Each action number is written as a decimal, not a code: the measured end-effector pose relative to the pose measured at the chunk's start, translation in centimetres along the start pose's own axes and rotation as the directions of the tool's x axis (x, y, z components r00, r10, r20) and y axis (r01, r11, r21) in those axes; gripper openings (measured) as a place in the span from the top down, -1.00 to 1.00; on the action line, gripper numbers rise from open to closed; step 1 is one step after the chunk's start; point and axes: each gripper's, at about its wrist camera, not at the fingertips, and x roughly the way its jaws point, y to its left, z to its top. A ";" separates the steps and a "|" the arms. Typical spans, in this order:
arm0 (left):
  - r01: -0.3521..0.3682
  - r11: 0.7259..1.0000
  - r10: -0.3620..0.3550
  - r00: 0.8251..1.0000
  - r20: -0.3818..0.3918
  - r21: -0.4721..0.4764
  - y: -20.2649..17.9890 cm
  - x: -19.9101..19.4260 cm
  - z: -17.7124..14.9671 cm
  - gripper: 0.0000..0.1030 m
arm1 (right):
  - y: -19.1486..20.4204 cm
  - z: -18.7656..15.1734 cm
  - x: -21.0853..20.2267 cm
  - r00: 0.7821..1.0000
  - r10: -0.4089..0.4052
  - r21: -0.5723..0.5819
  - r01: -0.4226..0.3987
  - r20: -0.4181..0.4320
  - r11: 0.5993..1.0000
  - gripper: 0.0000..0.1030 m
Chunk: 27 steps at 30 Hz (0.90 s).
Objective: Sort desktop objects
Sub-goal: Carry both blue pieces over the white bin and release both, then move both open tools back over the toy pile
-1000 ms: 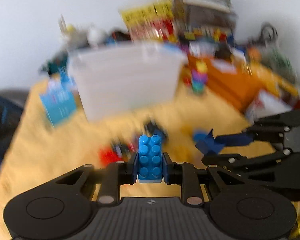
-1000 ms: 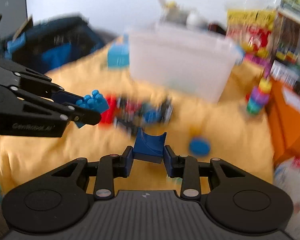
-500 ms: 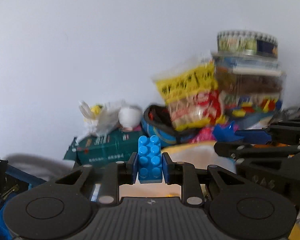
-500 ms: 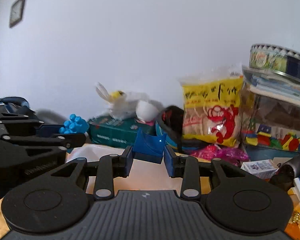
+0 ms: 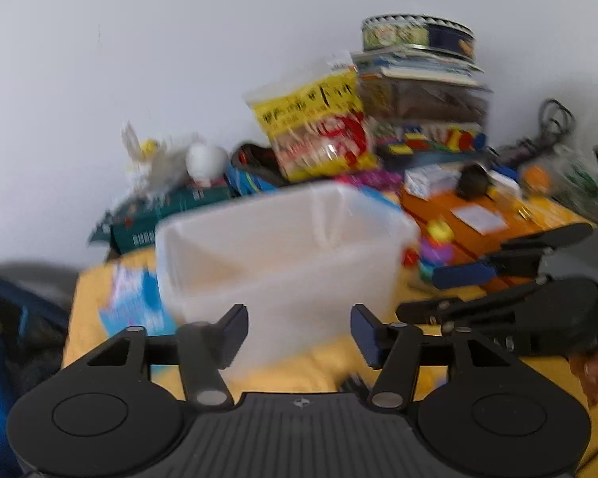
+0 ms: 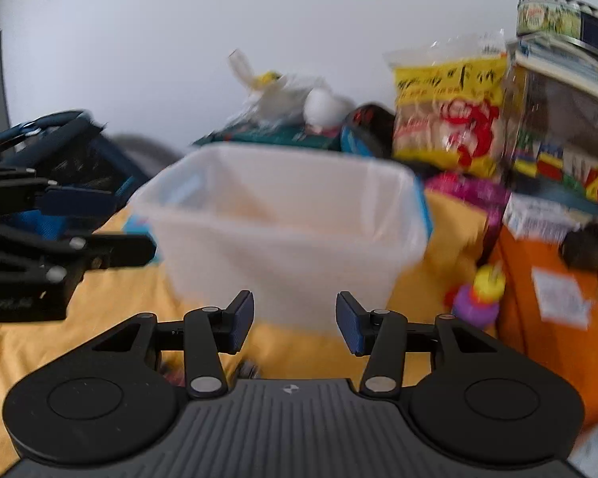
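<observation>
A translucent white plastic bin [image 5: 283,255] stands on the yellow tablecloth [image 5: 319,370], straight ahead of both grippers; the right wrist view shows the bin [image 6: 287,231] too. My left gripper [image 5: 299,334] is just in front of the bin's near wall, its jaws opening, with nothing between them. My right gripper [image 6: 295,320] is level with it on the right, its jaws also opening and empty. From the left wrist view the right gripper [image 5: 470,279] is seen sideways at the right edge. The blue brick and the dark blue piece are out of sight.
Clutter lines the back wall: a yellow snack bag [image 5: 319,127], a stacked box with a round tin [image 5: 418,36], a green box [image 5: 159,219]. An orange box [image 6: 558,298] and a ring-stacking toy [image 6: 478,290] sit to the right. A blue bag [image 6: 59,151] stands at the left.
Both grippers have opened: the blue brick has left the left jaws and the dark blue piece the right jaws. Both cameras have tipped back down toward the bin.
</observation>
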 end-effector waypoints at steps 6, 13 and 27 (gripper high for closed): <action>0.062 0.998 -0.063 0.990 -0.129 -0.011 -2.3 -1.6 -6.7 -0.21 | 2.8 -4.9 -2.4 0.994 0.095 -0.037 -0.098 -0.056 0.995 -0.01; 0.065 0.995 -0.081 0.968 -0.238 -0.072 -3.3 -0.3 -11.5 -0.21 | 5.8 -10.4 -2.4 0.994 0.055 -0.165 -0.071 -0.097 0.984 0.05; 0.018 0.999 -0.024 0.974 -0.227 -0.031 -2.5 -0.4 -11.8 -0.19 | 6.6 -11.3 -2.8 0.991 0.037 -0.201 -0.062 -0.127 0.978 0.06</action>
